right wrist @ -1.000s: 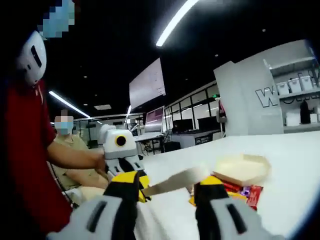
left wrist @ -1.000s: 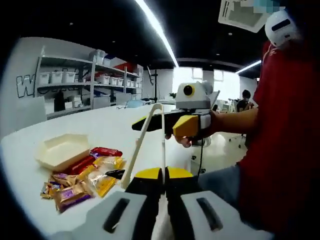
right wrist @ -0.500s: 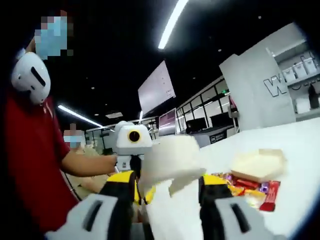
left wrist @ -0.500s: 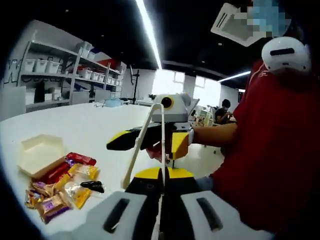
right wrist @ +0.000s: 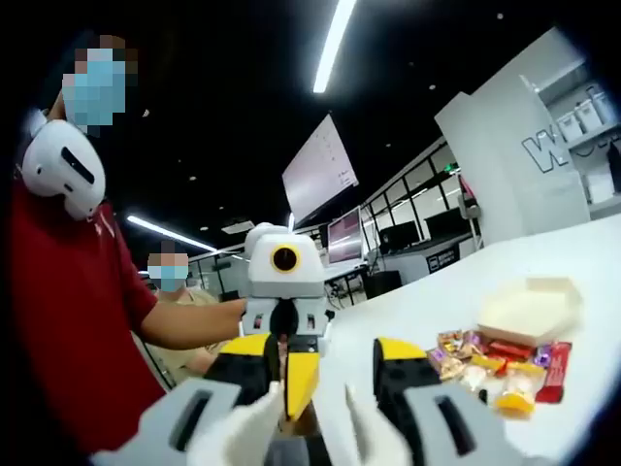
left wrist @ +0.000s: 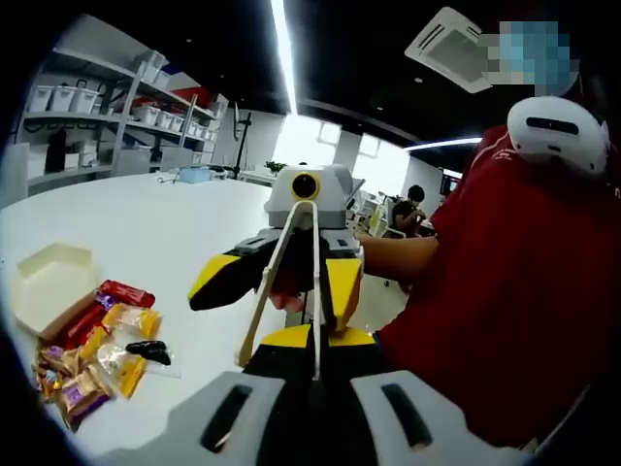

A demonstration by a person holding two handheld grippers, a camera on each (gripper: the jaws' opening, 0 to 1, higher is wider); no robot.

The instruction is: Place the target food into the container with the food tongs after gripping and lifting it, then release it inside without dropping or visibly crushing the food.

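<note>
My left gripper [left wrist: 317,340] is shut on one arm of the cream food tongs [left wrist: 281,267], which rise from its yellow jaws to a bend near the right gripper's lens box. The right gripper [left wrist: 281,282] faces me, its yellow jaws spread to either side of the tongs. In the right gripper view, my right gripper [right wrist: 322,354] is open, two cream arms of the tongs [right wrist: 243,427] show low between its jaws, and the left gripper [right wrist: 294,374] points back at it. A cream hexagonal container [left wrist: 47,283] [right wrist: 529,309] sits empty on the white table. Wrapped snacks [left wrist: 97,340] [right wrist: 490,364] lie beside it.
The white table [left wrist: 165,218] runs back toward shelving with bins [left wrist: 87,107]. A person in a red shirt [left wrist: 505,282] holds both grippers, close on the right. Another person [right wrist: 175,291] sits behind. The table's near edge [left wrist: 218,383] lies just beside the grippers.
The right gripper has come closer to the left one and now has its jaws on either side of the tongs. Both views have swung, so the snacks and container have shifted in each picture.
</note>
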